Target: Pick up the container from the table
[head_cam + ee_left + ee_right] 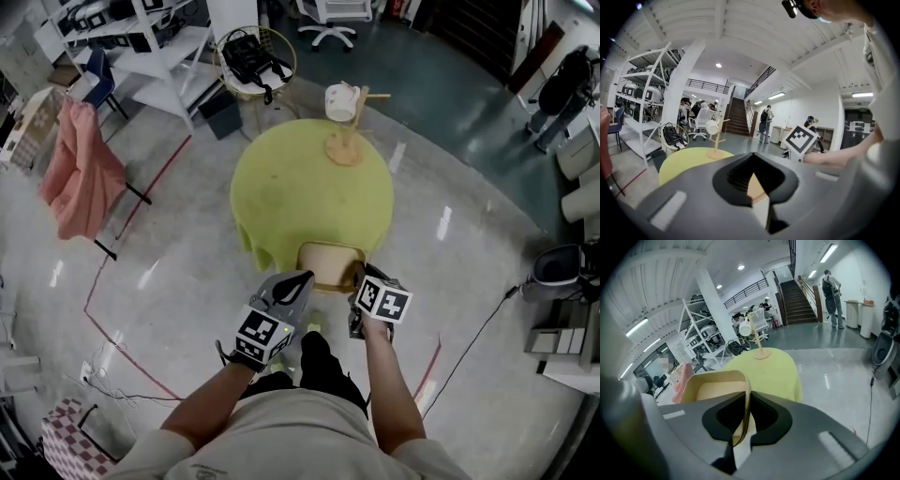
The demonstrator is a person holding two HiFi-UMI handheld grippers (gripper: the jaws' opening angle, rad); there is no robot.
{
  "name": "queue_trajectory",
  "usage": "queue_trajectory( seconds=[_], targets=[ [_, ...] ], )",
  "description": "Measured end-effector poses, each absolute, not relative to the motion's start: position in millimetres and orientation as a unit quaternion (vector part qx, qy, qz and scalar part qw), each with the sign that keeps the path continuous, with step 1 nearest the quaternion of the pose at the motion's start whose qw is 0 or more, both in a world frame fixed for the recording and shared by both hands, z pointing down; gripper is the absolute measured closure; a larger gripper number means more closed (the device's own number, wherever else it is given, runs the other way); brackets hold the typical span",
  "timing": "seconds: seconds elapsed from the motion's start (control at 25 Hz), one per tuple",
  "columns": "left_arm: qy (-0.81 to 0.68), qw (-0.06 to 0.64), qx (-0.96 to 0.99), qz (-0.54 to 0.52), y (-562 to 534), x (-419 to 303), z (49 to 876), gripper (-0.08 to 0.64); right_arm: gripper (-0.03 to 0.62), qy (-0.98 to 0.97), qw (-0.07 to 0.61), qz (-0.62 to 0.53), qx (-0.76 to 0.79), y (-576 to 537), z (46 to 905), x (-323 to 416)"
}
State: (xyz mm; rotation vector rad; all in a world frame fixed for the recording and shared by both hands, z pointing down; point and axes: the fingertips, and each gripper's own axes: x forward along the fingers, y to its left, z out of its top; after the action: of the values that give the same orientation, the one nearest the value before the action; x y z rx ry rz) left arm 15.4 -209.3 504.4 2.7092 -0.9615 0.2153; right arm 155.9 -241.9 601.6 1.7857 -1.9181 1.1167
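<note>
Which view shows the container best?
The right gripper view: the container shows its rim and inside, one wall pinched by the right gripper. The head view shows it small, from above. The left gripper view shows only a tan sliver in the left gripper.

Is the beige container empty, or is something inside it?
Empty, as far as it shows: the container has a bare beige inside in the right gripper view.

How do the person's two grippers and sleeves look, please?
The left gripper and the right gripper are grey, with black recesses round the jaws. Each carries a cube of black-and-white square markers. The shirt is beige, short-sleeved.
</note>
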Motion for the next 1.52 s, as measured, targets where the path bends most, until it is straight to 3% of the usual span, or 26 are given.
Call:
queue_trajectory(
  seconds=[0.88,1.52],
  targets=[
    [-0.323,0.076,0.943,0.024,-167,-14,430,0.554,0.557,-0.696,0.105,0.323,0.633,-197,496,128],
    [-0.319,0.05,0.946,0.012,-138,-17,409,0.554,0.56,-0.709,0.098,0.3,0.63,-170,476,113]
  ],
)
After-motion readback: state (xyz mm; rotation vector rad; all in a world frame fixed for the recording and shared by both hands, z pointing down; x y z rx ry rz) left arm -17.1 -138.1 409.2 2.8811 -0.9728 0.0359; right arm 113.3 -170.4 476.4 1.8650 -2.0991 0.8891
